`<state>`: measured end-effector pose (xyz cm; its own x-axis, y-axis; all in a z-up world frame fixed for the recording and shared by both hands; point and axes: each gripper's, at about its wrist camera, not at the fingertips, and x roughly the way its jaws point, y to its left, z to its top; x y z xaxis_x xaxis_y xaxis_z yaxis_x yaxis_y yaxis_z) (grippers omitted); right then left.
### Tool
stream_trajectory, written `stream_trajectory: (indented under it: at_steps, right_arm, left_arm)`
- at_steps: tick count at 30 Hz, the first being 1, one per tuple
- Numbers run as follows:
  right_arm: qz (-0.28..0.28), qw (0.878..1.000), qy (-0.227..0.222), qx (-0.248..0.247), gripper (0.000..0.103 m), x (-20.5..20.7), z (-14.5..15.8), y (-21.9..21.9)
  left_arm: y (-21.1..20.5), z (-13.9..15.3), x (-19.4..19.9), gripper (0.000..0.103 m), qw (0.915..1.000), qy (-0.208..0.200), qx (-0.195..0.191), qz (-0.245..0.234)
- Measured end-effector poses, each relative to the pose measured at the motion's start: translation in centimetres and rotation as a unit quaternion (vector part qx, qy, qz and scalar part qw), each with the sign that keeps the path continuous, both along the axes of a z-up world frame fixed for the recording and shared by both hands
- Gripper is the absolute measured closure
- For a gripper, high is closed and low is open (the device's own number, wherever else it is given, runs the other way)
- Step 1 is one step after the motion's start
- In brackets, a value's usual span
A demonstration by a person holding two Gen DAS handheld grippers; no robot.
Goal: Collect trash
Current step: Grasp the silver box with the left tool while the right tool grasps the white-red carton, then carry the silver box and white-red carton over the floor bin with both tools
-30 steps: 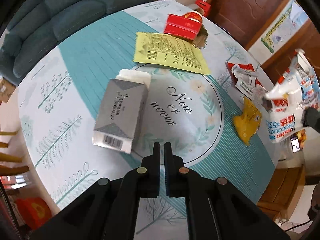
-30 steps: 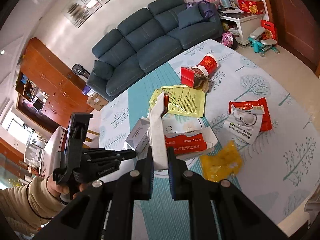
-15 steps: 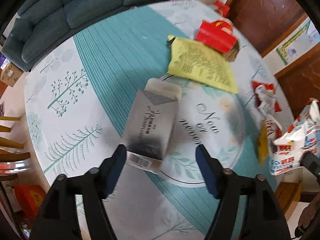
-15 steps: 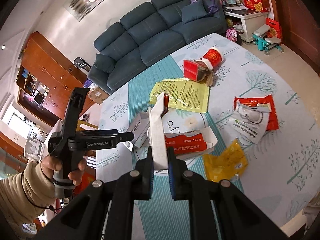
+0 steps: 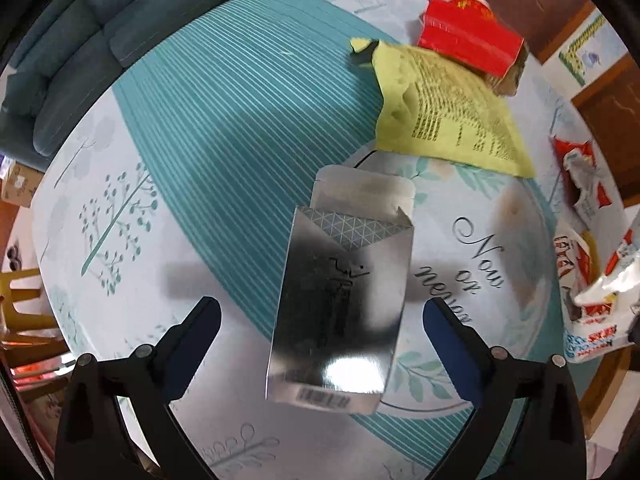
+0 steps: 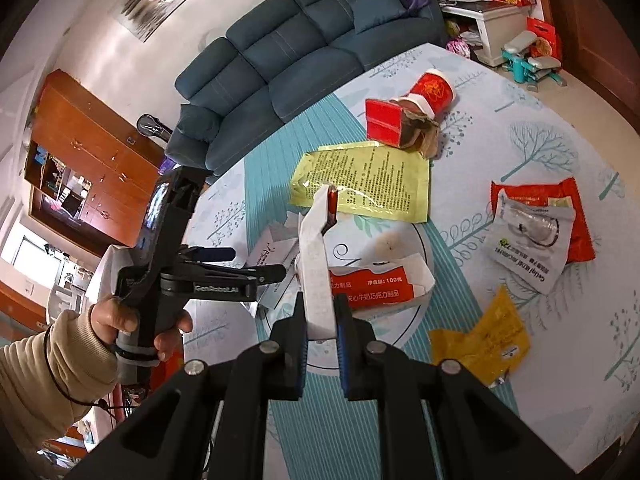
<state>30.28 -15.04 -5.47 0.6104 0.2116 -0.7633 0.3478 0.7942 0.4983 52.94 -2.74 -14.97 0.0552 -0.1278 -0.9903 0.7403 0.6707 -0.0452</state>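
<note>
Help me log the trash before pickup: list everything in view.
silver carton: 1, silver-grey, flat on table, between the open left gripper's jaws
yellow sheet: 1, yellow, table middle
red box: 1, red, beyond sheet
red cup: 1, tipped, behind box
white wrapper: 1, on red packet
yellow wrapper: 1, near edge
chocolate box: 1, white-red, held
table: 1, teal-white
sofa: 1, blue
left gripper: black, open
right gripper: black, shut on chocolate box

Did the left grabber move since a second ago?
Yes. The left gripper has come over the silver box, away from the "Now or never" lettering, its jaws just opened.
</note>
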Motion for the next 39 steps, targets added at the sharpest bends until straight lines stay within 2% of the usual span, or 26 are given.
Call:
stream_trajectory:
  at_steps: [4,6,7,8,12,16,25,33,39]
  right_arm:
    - [-0.006,1.000,0.011,0.009,0.091,-0.2,-0.9,0.1]
    - [-0.007,1.000,0.014,0.012,0.091,-0.4,-1.1,0.1]
    - [-0.009,1.000,0.015,0.015,0.091,-0.4,-1.3,0.1]
    - [-0.009,1.000,0.016,0.017,0.091,-0.5,-1.4,0.0]
    - [-0.006,0.999,0.017,0.026,0.091,-0.6,-1.7,0.1]
    - [0.002,0.999,0.012,0.032,0.091,-0.9,-1.3,0.2]
    - [0.045,0.998,0.001,0.034,0.091,-3.2,0.7,0.1]
    - [0.099,0.993,-0.057,0.018,0.091,-9.9,5.3,-1.5]
    - [0.157,0.983,-0.089,0.022,0.092,-16.4,6.6,-3.1]
  left_arm:
    - [-0.5,-1.2,0.1,0.013,0.9999,0.002,0.012,0.001]
    - [-0.5,-0.9,0.0,0.023,1.0000,-0.008,-0.001,-0.001]
    - [-0.6,-0.5,-0.2,0.041,0.9998,-0.017,-0.009,-0.004]
    - [-0.6,-0.2,-0.4,0.044,0.9996,-0.024,-0.012,-0.006]
    - [0.1,0.5,-0.8,0.044,0.9995,-0.018,-0.023,0.011]
    - [1.1,2.4,-2.7,0.044,0.9986,-0.017,-0.045,0.023]
    - [2.8,7.4,-11.2,0.044,0.9963,-0.023,-0.056,0.061]
    - [2.8,12.0,-20.4,0.044,0.9889,-0.035,-0.080,0.120]
    - [0.6,13.5,-28.0,0.044,0.9798,-0.049,-0.087,0.173]
